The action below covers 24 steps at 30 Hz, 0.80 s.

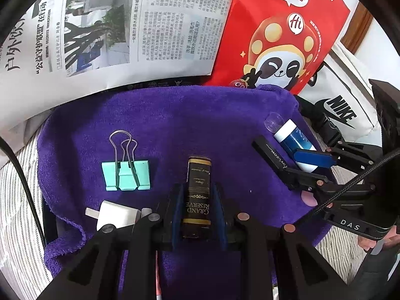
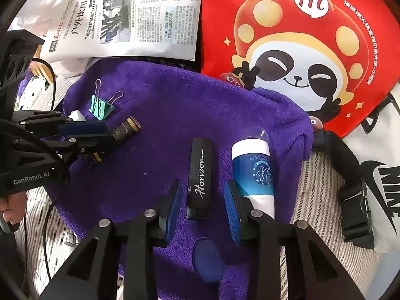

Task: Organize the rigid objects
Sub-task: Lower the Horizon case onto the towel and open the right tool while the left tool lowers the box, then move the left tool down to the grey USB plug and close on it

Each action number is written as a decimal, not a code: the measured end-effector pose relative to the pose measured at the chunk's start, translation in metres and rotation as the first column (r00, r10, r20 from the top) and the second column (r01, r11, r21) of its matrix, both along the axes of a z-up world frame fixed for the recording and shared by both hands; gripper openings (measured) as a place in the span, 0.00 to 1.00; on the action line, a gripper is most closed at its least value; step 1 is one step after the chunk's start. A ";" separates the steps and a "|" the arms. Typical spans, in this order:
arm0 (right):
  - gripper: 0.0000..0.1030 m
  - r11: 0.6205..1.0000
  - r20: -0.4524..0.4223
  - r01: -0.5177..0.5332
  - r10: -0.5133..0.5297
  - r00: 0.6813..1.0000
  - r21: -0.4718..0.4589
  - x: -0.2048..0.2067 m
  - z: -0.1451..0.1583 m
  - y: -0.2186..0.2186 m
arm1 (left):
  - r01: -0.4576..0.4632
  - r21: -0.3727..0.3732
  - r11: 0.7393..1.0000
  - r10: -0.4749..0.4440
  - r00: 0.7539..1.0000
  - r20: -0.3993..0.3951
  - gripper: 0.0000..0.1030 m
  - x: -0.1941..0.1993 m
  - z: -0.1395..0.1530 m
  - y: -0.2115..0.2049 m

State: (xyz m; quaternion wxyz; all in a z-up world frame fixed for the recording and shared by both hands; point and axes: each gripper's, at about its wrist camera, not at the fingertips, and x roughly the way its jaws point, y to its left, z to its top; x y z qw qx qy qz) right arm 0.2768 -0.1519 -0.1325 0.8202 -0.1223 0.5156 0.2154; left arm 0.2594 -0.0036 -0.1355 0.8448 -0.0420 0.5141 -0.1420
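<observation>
While both grippers hung over purple towel (image 2: 175,105) | left gripper (image 1: 197,207) clamped on dark Grand Reserve tube (image 1: 197,187) | right gripper (image 2: 202,205) apart, pads clear of black Horizon case (image 2: 201,172) lying between | blue-white bottle (image 2: 252,172) just right of case | teal binder clip (image 1: 126,172), white plug (image 1: 115,215) left | newspaper (image 1: 100,25), red panda bag (image 2: 300,50) beyond

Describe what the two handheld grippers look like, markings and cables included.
Both are black, strutted linkages with silver and copper rivets and ribbed blue finger pads. The left gripper reads "GenRobot.AI" and trails a black cable; the right gripper reads "DAS", with a braided black cable.
</observation>
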 end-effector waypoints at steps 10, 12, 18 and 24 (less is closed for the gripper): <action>0.36 1.000 -0.001 0.005 -0.005 1.000 0.024 -0.001 0.004 -0.006 | -0.007 0.035 0.999 0.007 1.000 0.000 0.24 -0.004 0.010 0.006; 0.38 0.999 0.006 0.002 -0.002 1.000 0.033 -0.002 0.008 -0.007 | -0.013 0.048 0.999 0.013 1.000 0.014 0.24 -0.007 0.019 0.008; 0.39 0.998 0.039 0.004 -0.006 0.999 0.062 -0.015 0.030 -0.013 | -0.035 0.097 0.995 0.028 0.997 0.075 0.24 -0.025 0.053 0.010; 0.41 0.995 0.127 0.022 -0.034 0.991 0.097 -0.045 0.073 -0.019 | -0.038 0.145 0.989 0.020 0.992 0.125 0.35 -0.067 0.080 0.007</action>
